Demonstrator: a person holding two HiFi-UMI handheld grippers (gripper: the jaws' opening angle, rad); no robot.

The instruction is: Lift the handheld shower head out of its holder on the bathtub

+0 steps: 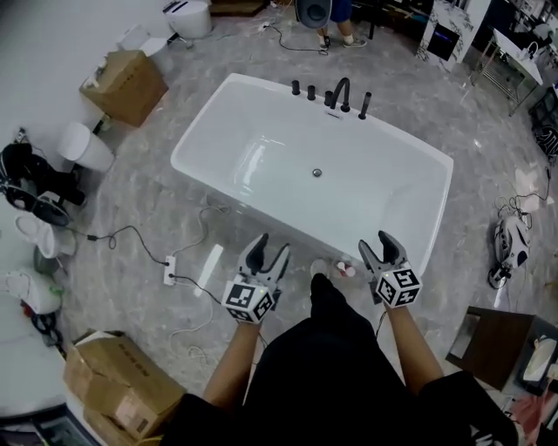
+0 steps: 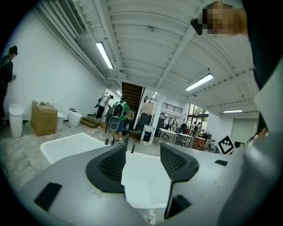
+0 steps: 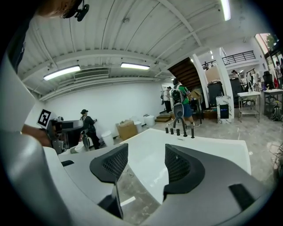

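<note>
The white bathtub (image 1: 209, 131) fills the middle of the head view. Black fittings stand on its far rim: two knobs, a curved spout (image 1: 340, 91) and, rightmost, the slim handheld shower head (image 1: 364, 104) upright in its holder. Both grippers hover on the near side of the tub, far from the fittings. My left gripper (image 1: 268, 249) is open and holds nothing; its own view looks across the tub toward the shower head (image 2: 132, 147). My right gripper (image 1: 377, 246) is open and empty too, over the tub's near right corner, with the shower head (image 3: 192, 132) far ahead.
A power strip (image 1: 170, 270) and cables lie on the marble floor left of the tub. Cardboard boxes (image 1: 126, 85) and white toilets (image 1: 85, 146) stand along the left wall. A dark cabinet (image 1: 493, 344) is at the right. A person (image 1: 336, 17) stands beyond the tub.
</note>
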